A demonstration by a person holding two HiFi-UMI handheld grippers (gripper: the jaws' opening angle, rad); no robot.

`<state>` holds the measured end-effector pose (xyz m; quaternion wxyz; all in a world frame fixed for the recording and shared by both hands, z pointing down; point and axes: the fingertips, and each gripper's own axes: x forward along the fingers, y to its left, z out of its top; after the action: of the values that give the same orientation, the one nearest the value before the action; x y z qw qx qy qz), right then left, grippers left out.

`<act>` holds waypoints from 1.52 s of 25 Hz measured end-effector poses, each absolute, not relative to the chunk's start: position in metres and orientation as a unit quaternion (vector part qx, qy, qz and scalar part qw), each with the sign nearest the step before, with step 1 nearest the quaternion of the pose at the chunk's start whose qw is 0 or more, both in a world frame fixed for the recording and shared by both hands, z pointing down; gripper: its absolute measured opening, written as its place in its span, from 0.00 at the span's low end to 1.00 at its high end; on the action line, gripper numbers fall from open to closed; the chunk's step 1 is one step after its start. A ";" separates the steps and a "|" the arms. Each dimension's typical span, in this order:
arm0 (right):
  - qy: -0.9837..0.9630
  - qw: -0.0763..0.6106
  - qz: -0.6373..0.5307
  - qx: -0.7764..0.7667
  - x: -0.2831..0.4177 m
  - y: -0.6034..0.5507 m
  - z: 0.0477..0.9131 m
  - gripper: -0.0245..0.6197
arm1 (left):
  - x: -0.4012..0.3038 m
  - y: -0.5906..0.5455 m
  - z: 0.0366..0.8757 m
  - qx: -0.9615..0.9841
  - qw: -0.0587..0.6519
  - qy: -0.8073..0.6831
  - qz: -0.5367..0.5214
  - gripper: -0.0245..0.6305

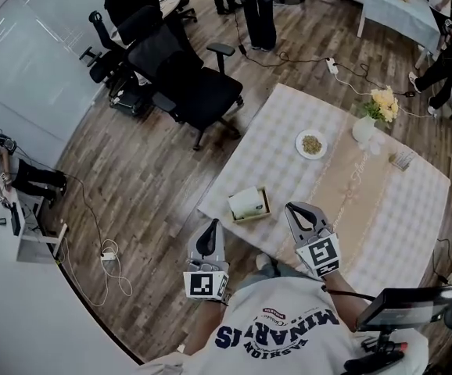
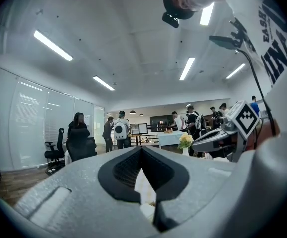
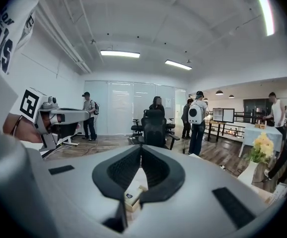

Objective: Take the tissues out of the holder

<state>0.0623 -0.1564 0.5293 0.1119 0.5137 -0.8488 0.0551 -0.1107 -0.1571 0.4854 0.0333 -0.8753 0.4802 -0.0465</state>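
Note:
A wooden tissue holder (image 1: pixel 259 208) with white tissues (image 1: pixel 245 202) in it stands near the front left corner of the checked table (image 1: pixel 277 151). My left gripper (image 1: pixel 211 226) hovers off the table edge, just left of and below the holder, its jaws shut and empty. My right gripper (image 1: pixel 296 208) is over the table just right of the holder, also shut and empty. In the left gripper view the white tissues (image 2: pixel 144 181) show through the gap under the closed jaws. In the right gripper view the holder (image 3: pixel 133 195) shows the same way.
On the table farther back are a small plate of food (image 1: pixel 311 144), a white vase with flowers (image 1: pixel 364 128) and a beige runner (image 1: pixel 351 190). A black office chair (image 1: pixel 191 84) stands left of the table. Cables (image 1: pixel 110 252) lie on the wooden floor; people stand at the far side.

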 end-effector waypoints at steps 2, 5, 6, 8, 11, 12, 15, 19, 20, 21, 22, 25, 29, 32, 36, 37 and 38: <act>-0.850 0.125 0.050 0.509 0.060 -0.157 0.531 0.05 | -0.111 -0.159 0.485 -0.876 0.034 0.478 -0.044 0.04; -0.853 0.142 0.045 0.500 0.055 -0.157 0.532 0.05 | -0.112 -0.161 0.483 -0.876 0.033 0.479 -0.045 0.04; -0.855 0.149 0.042 0.496 0.053 -0.156 0.533 0.05 | -0.112 -0.160 0.482 -0.876 0.033 0.480 -0.045 0.04; -0.858 0.163 0.034 0.485 0.049 -0.155 0.535 0.06 | -0.114 -0.159 0.480 -0.874 0.033 0.483 -0.042 0.04; -0.869 0.189 0.018 0.457 0.036 -0.156 0.540 0.10 | -0.121 -0.155 0.479 -0.873 0.029 0.487 -0.034 0.04; -0.873 0.203 0.013 0.444 0.032 -0.158 0.543 0.15 | -0.122 -0.153 0.479 -0.873 0.029 0.486 -0.029 0.04; -0.881 0.246 0.000 0.404 0.018 -0.165 0.557 0.26 | -0.124 -0.149 0.478 -0.874 0.034 0.485 -0.022 0.04; -0.886 0.288 -0.007 0.363 0.001 -0.174 0.580 0.30 | -0.129 -0.141 0.476 -0.872 0.034 0.488 -0.021 0.04; -0.888 0.295 -0.004 0.352 -0.003 -0.176 0.588 0.30 | -0.131 -0.140 0.477 -0.870 0.032 0.491 -0.020 0.04; -0.890 0.301 0.002 0.341 -0.008 -0.179 0.596 0.31 | -0.134 -0.139 0.477 -0.869 0.032 0.493 -0.017 0.04; -0.891 0.310 0.009 0.331 -0.012 -0.183 0.606 0.32 | -0.138 -0.138 0.477 -0.868 0.033 0.496 -0.014 0.04; -0.886 0.353 0.018 0.299 -0.024 -0.192 0.643 0.39 | -0.149 -0.133 0.479 -0.864 0.034 0.502 -0.011 0.04; -0.873 0.403 0.016 0.273 -0.034 -0.210 0.691 0.40 | -0.161 -0.127 0.479 -0.857 0.031 0.514 -0.009 0.04; -0.859 0.444 0.009 0.256 -0.038 -0.222 0.730 0.40 | -0.166 -0.122 0.480 -0.854 0.028 0.520 -0.007 0.04; -0.837 0.500 0.011 0.223 -0.039 -0.233 0.783 0.42 | -0.174 -0.116 0.482 -0.849 0.023 0.527 -0.006 0.04; -0.832 0.510 0.017 0.217 -0.038 -0.235 0.794 0.45 | -0.176 -0.115 0.484 -0.848 0.019 0.529 -0.005 0.04; -0.829 0.517 0.024 0.212 -0.037 -0.237 0.803 0.46 | -0.177 -0.113 0.485 -0.848 0.018 0.530 -0.004 0.04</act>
<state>-0.0366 -0.2374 0.8033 0.5174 0.2118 -0.8288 0.0242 -0.1771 -0.1132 0.4853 0.0181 -0.8478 0.5300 -0.0043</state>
